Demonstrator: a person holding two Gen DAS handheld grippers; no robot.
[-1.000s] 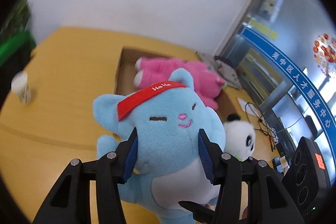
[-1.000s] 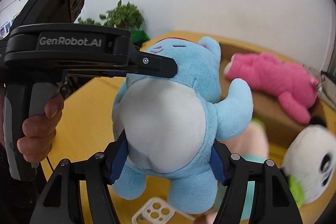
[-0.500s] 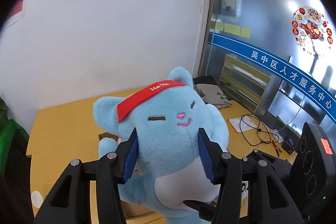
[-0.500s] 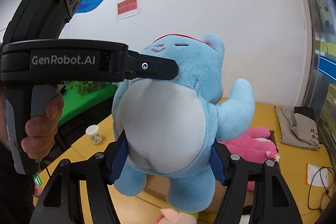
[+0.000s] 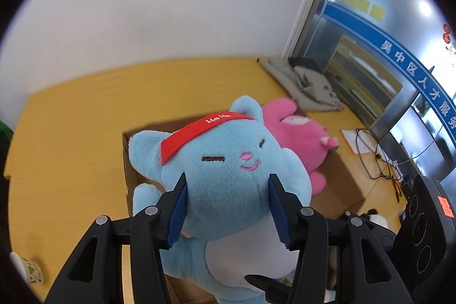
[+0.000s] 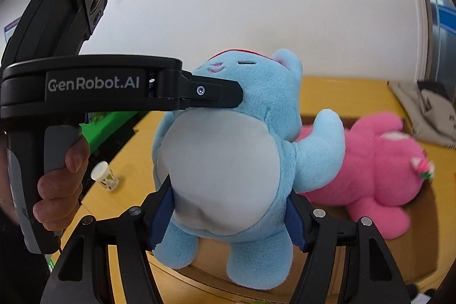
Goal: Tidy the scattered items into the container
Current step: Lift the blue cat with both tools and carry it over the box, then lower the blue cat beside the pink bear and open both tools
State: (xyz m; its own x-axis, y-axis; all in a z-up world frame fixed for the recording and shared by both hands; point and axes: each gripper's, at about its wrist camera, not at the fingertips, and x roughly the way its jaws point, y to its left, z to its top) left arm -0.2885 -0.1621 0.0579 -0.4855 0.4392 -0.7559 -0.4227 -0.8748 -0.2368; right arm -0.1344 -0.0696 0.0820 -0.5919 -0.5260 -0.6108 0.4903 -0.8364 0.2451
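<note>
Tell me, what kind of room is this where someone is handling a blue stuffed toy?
Probably an office or service centre, not a home. A glass partition with a blue banner of Chinese characters runs along one side, sticky notes are stuck on it, and the yellow table carries papers and cables.

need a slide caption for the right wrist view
Both grippers clamp the blue plush cat, left gripper at its head, right gripper at its belly, above the cardboard box holding a pink plush.

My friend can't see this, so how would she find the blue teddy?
Look at the brown cardboard box on the yellow table. Above it, both the left gripper and the right gripper squeeze the blue plush toy. Unlike the pink plush toy lying in the box, it has a red headband and a white belly.
</note>
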